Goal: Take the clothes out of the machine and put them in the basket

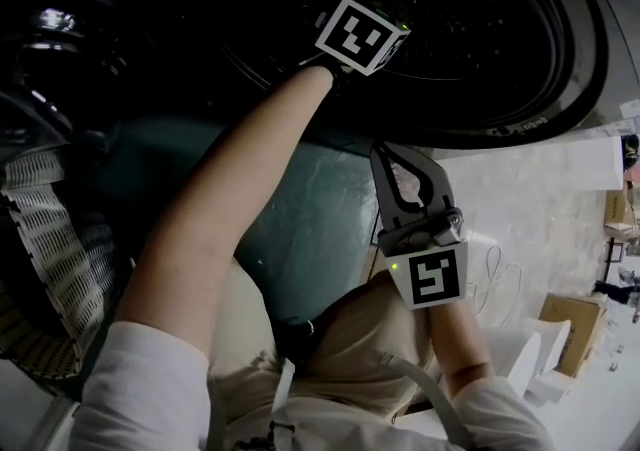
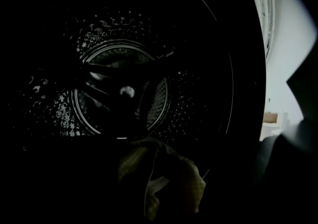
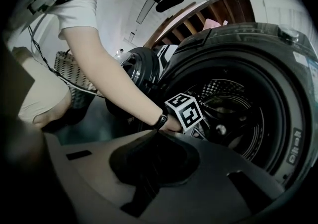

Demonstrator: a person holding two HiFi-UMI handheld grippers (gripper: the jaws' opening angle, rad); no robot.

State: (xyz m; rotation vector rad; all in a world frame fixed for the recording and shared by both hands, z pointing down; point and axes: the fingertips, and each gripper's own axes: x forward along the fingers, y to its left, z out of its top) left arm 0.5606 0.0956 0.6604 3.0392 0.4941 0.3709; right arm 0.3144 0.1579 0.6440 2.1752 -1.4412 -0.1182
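Head view: the left tool (image 1: 358, 35) is reaching into the machine (image 1: 560, 89). The right tool (image 1: 388, 161) is idling outside, jaws together and empty, leaving the opening free.

Left gripper view: its jaws are apparently pinching a crumpled yellow-green cloth (image 2: 159, 181) inside the drum.

Right gripper view: the basket (image 3: 74, 76) is standing nearby.

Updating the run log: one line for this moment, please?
left tongs: inside drum, yellow cloth at tips, grip unclear | right tongs: shut, empty, outside
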